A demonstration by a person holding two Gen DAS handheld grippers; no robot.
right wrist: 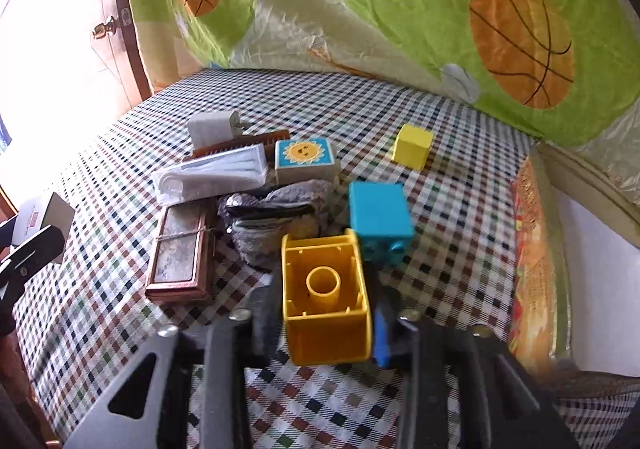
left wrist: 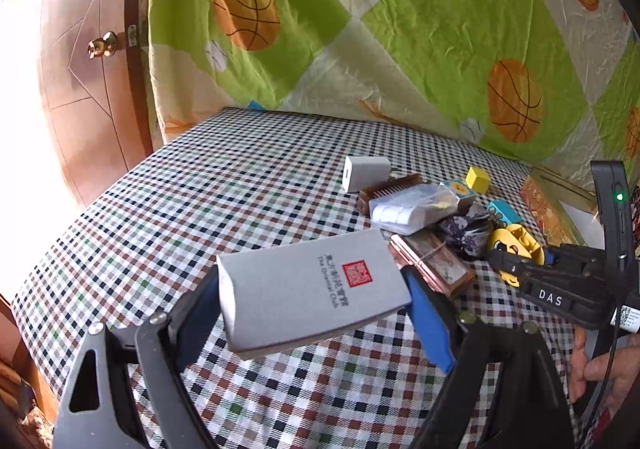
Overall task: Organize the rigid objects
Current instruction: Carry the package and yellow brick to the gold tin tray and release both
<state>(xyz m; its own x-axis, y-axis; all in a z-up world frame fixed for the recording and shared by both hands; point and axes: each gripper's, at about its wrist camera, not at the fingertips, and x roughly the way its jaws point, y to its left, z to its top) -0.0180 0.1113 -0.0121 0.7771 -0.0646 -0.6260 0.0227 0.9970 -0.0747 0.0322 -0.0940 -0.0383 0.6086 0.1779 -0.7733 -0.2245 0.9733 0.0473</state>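
A checked tablecloth [left wrist: 200,185] is spread over the tabletop, and a quilt with basketballs [left wrist: 440,29] is hung behind its far edge; a wooden door [left wrist: 88,69] is seen past the left edge. A grey box [left wrist: 308,289] is clamped between the pads of the left gripper [left wrist: 314,313], held tilted just above the cloth near the front edge. A patterned tray [right wrist: 536,261] is laid along the right edge. A yellow toy brick [right wrist: 326,297] is gripped by the right gripper [right wrist: 324,317], hollow side up, near the middle of the front edge; a blue brick [right wrist: 380,223] is found just behind it. Beyond these, a heap is gathered toward the middle: a framed tile [right wrist: 180,253], a dark cloth bundle [right wrist: 272,217], a clear plastic packet [right wrist: 212,177], a sun-printed block [right wrist: 306,159], a comb [right wrist: 244,143] and a white charger [right wrist: 210,127]; a yellow cube [right wrist: 412,147] is set apart toward the far right corner.
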